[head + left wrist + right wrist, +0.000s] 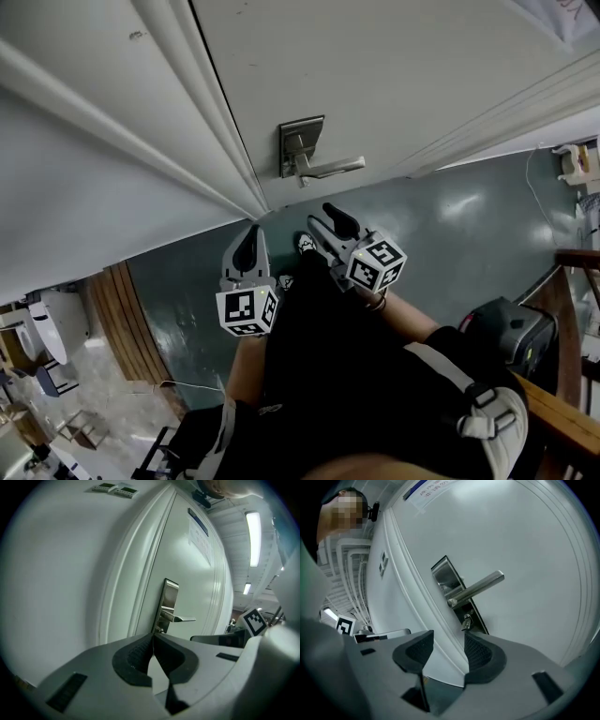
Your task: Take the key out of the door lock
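The key (466, 622) sat in the lock (474, 616) under the handle (478, 588). It looked small, stiff and likely slick, so pinch its bow. The right gripper (447, 656) hung spread just below it, empty, and the left gripper (153, 641) was pressed together on nothing. Only the right gripper view showed the key plainly; the head view didn't.

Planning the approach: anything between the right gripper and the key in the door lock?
Nothing visible. The right gripper, jaws open, faces the small metal key below the silver lever handle across open air.
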Demonstrator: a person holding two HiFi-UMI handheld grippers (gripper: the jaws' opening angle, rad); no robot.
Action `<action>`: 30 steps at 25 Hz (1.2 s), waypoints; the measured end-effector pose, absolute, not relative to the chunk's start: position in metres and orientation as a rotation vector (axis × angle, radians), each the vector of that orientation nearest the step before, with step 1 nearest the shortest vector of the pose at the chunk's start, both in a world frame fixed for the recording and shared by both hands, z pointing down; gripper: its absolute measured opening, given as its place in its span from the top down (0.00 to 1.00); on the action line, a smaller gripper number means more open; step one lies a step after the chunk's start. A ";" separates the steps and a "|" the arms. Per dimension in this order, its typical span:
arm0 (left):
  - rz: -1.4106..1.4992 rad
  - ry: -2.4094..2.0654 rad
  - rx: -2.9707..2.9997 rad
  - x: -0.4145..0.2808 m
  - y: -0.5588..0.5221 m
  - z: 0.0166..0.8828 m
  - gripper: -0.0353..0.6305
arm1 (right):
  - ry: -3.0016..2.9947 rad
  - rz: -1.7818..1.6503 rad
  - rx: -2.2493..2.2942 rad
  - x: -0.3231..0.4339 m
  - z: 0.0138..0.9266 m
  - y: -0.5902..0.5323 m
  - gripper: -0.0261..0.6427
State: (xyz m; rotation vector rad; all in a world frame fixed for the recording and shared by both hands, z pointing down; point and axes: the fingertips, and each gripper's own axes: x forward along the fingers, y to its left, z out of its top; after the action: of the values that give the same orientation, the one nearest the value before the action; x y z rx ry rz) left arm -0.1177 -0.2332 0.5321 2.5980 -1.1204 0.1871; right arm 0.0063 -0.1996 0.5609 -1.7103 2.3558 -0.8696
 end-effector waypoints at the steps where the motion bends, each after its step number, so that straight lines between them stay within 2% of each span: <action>1: 0.191 -1.129 2.593 -0.117 -0.236 0.534 0.91 | 2.347 -0.881 -1.704 0.008 0.563 -0.203 0.64; 30: 0.264 -1.193 2.528 -0.094 -0.293 0.560 0.91 | 1.791 -1.348 -1.335 0.029 0.600 -0.300 0.68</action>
State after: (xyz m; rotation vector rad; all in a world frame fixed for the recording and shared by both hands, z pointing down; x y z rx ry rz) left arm -0.0944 -0.2927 0.5601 2.5276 -1.1927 0.2639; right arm 0.0287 -0.3001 0.6003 -1.3347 1.7911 -1.3477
